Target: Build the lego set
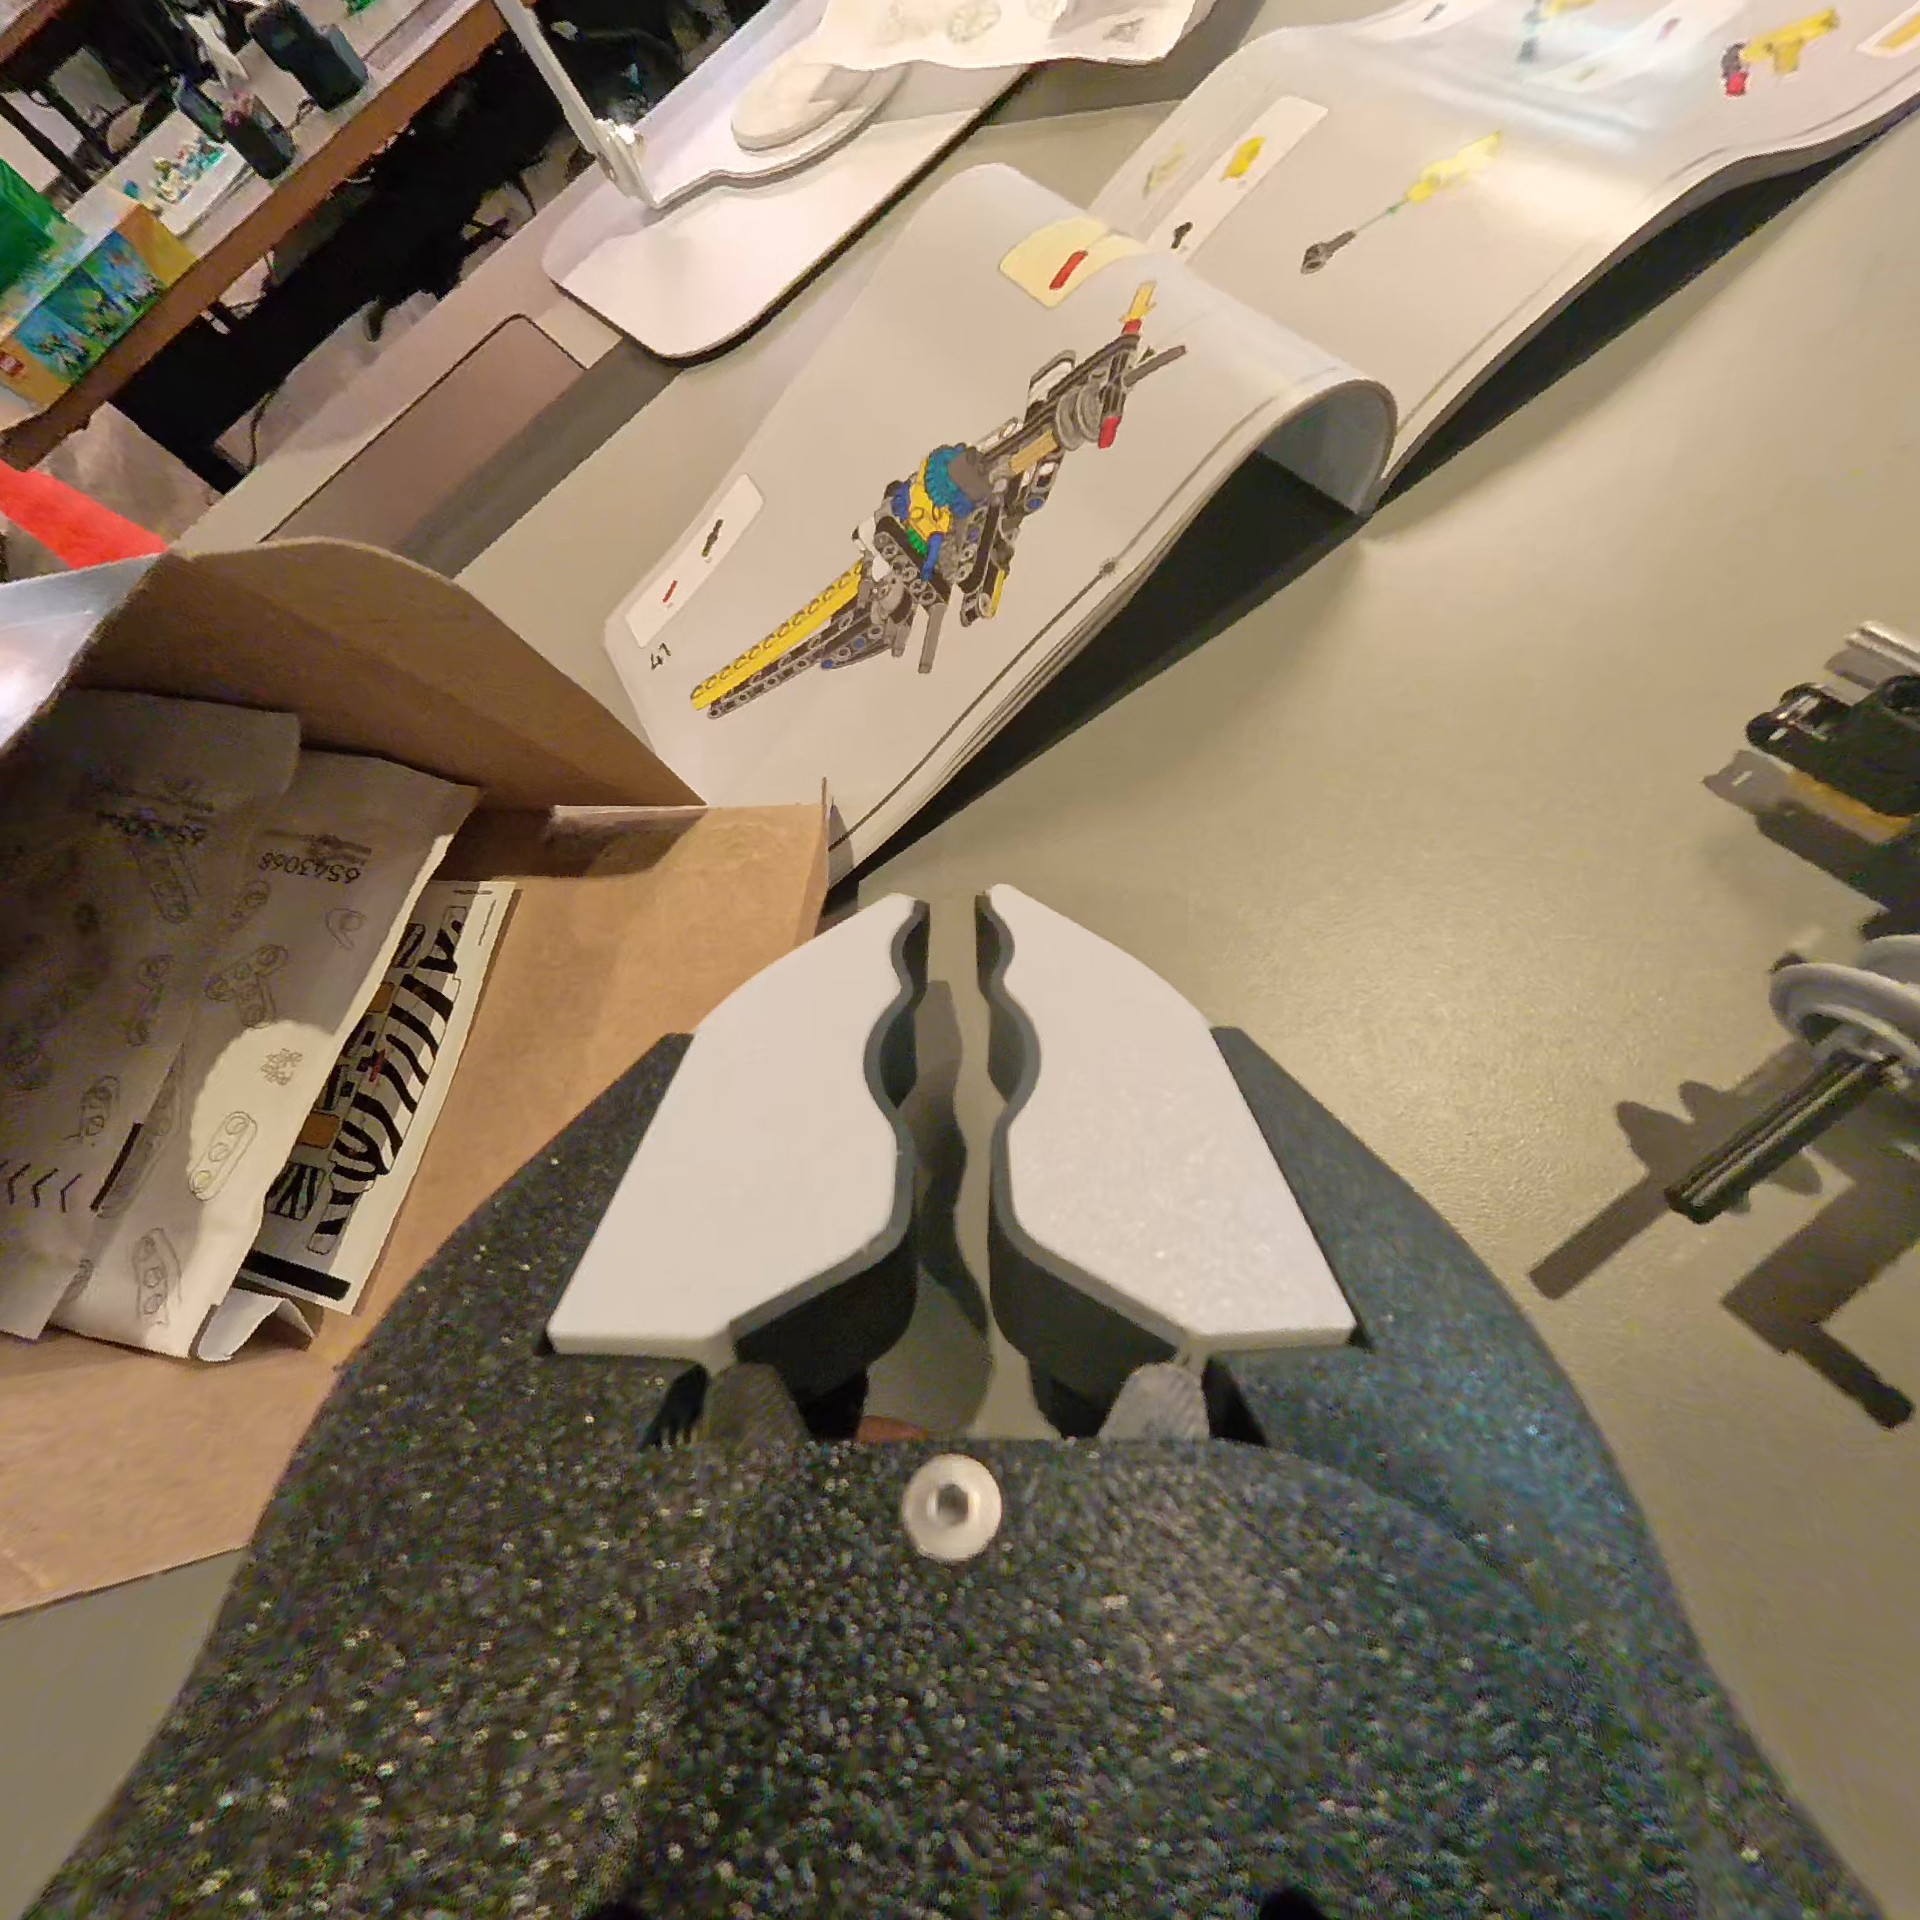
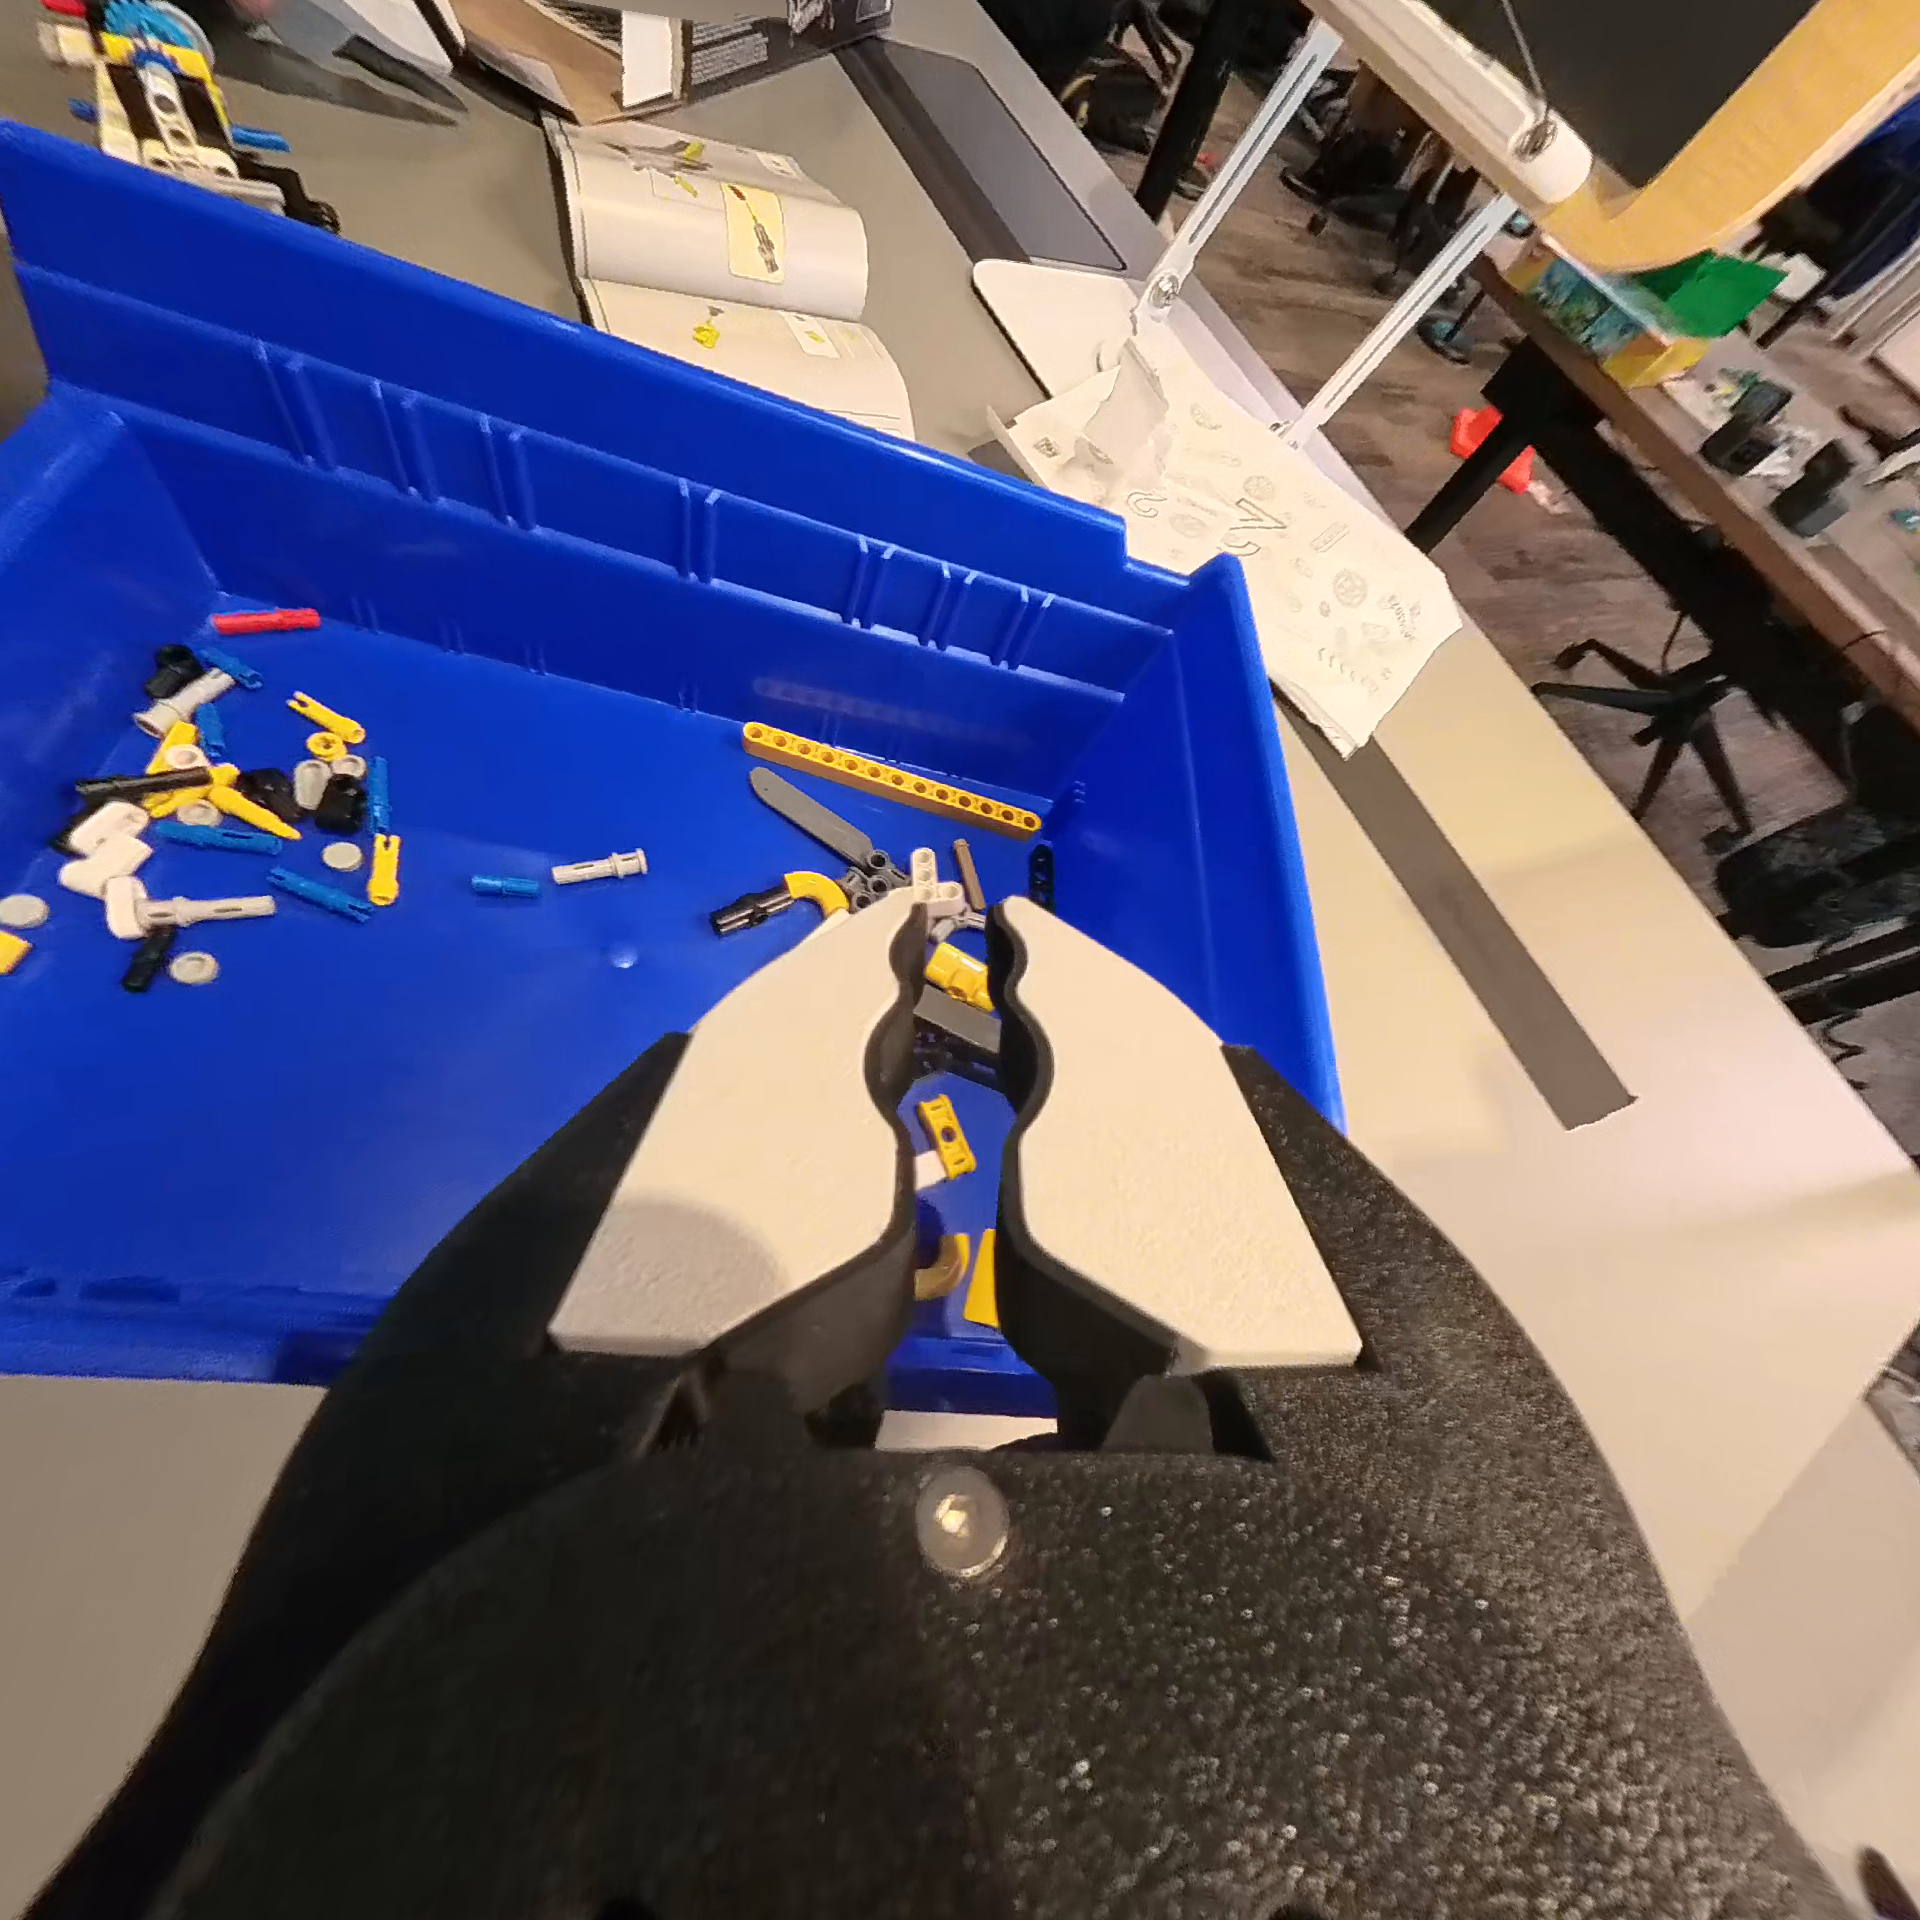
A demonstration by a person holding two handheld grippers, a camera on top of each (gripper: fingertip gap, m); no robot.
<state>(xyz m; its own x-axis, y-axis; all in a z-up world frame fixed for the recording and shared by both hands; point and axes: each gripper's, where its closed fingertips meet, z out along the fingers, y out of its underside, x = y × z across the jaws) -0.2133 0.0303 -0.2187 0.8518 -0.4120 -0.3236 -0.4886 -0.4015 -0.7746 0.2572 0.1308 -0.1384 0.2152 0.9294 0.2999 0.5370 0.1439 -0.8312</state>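
Left gripper (image 1: 951, 906) nearly closed on nothing above grey table (image 1: 1351, 935), cardboard box (image 1: 623, 935) beside it, instruction booklet (image 1: 935, 416) beyond, right gripper (image 2: 954, 914) slightly apart over blue bin (image 2: 623, 499), loose lego pieces (image 2: 218, 800) inside, unseen from left view.

Ahead of left claw (image 1: 952, 914): open manual (image 1: 935, 540); cardboard box (image 1: 582, 997) to left. Under right claw (image 2: 956, 920): bin (image 2: 623, 499) with loose pieces (image 2: 208, 810).

I see a glossy blue plastic bin (image 2: 644, 582), a matt brown cardboard box (image 1: 644, 935), smooth paper booklet (image 1: 935, 436), and a matt grey table (image 1: 1403, 935).
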